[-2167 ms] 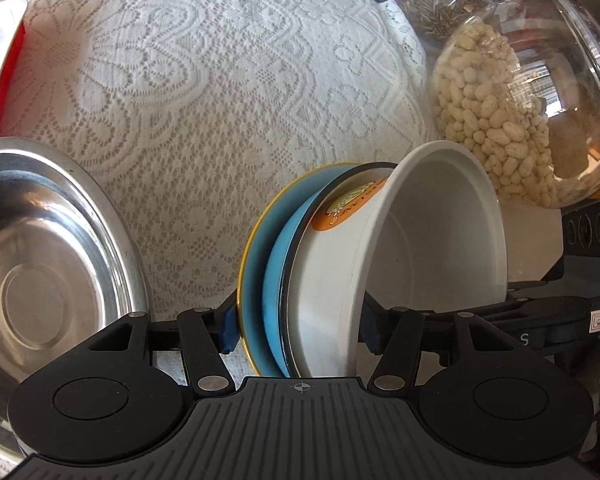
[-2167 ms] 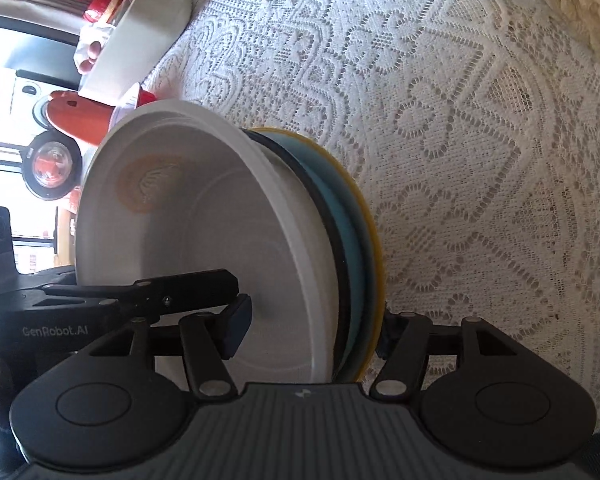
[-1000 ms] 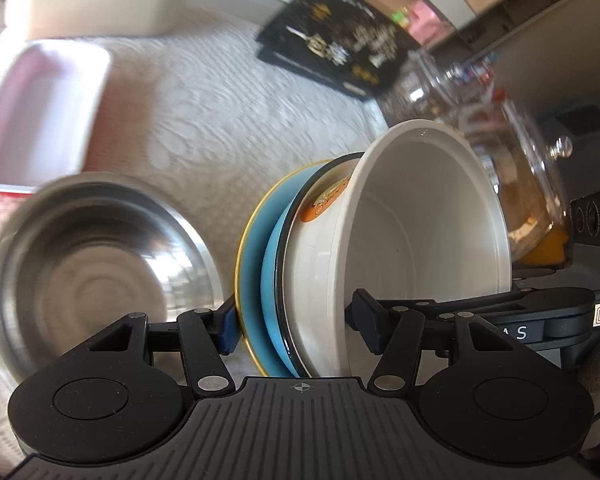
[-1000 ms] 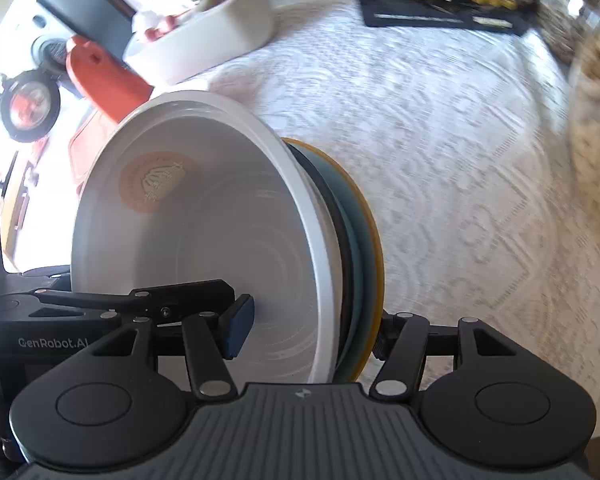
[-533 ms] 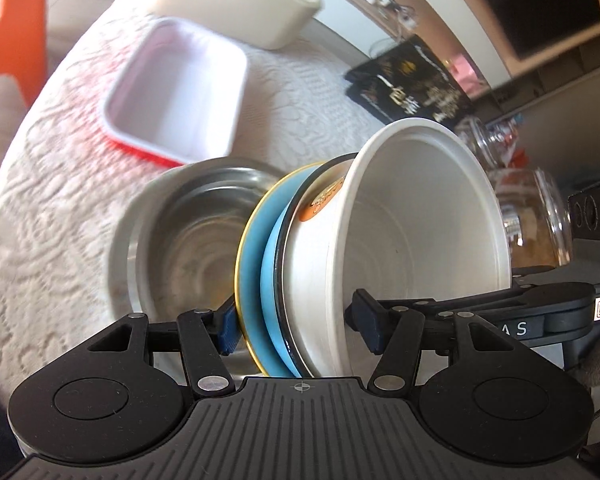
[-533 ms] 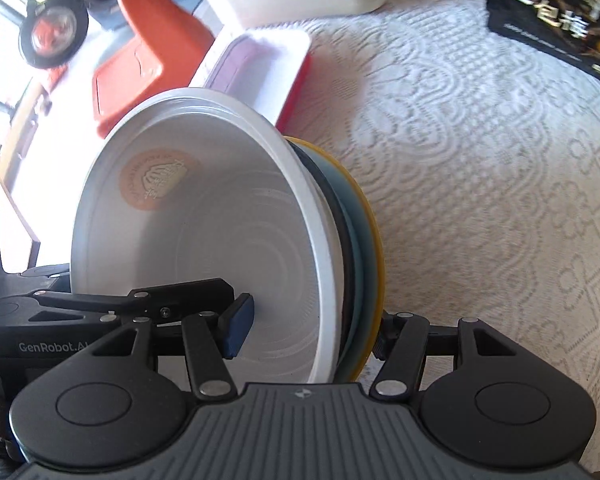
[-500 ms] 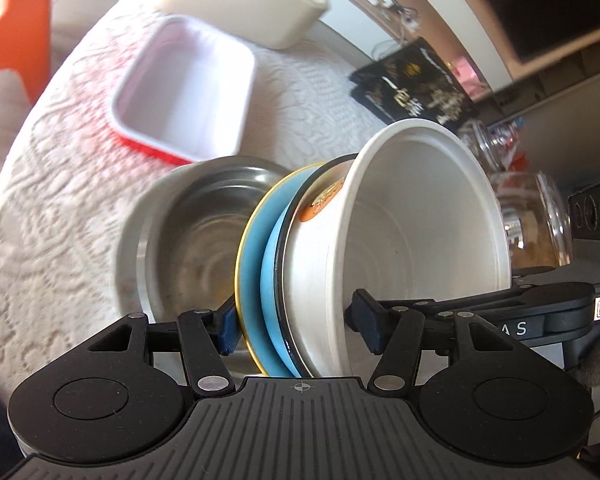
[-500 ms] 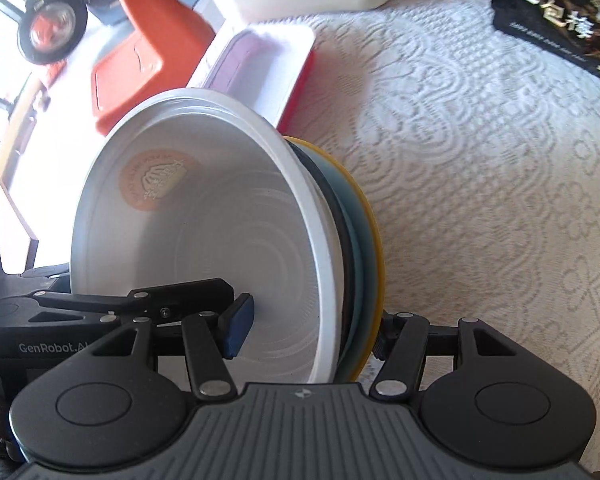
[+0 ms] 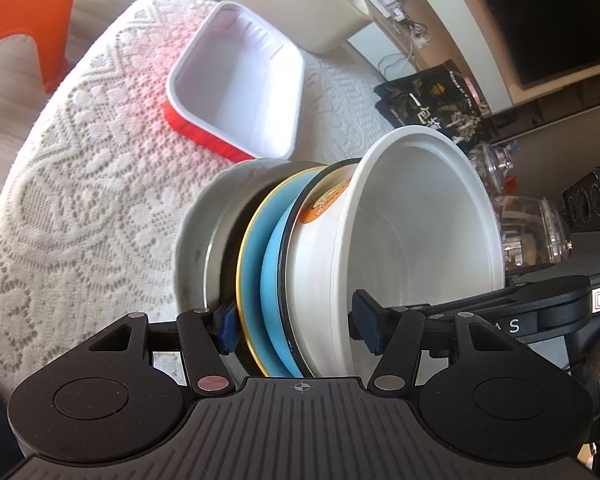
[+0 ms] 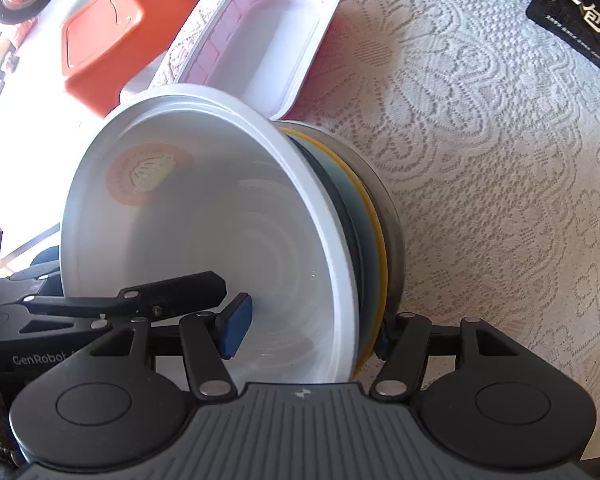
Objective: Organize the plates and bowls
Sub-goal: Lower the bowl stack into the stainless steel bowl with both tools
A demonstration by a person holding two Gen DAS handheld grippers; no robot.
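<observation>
A: Your left gripper [image 9: 296, 330] is clamping the stack: white bowl [image 9: 412, 240] nested on the blue plate [image 9: 256, 264].

B: And my right?

A: The right gripper [image 10: 308, 328] is straddling the same stack, its jaws easing apart. You're holding it tilted inside the steel bowl [image 9: 194, 240] beside the red tray [image 9: 236, 92] on the lace cloth [image 10: 500, 160].

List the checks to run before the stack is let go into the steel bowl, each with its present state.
1. Left gripper clamps stack: ok.
2. Right gripper clamps stack: ok.
3. Steel bowl lies right behind stack: ok.
4. Stack seated in steel bowl: cannot tell.
5. Tray clear of steel bowl: cannot tell.
</observation>
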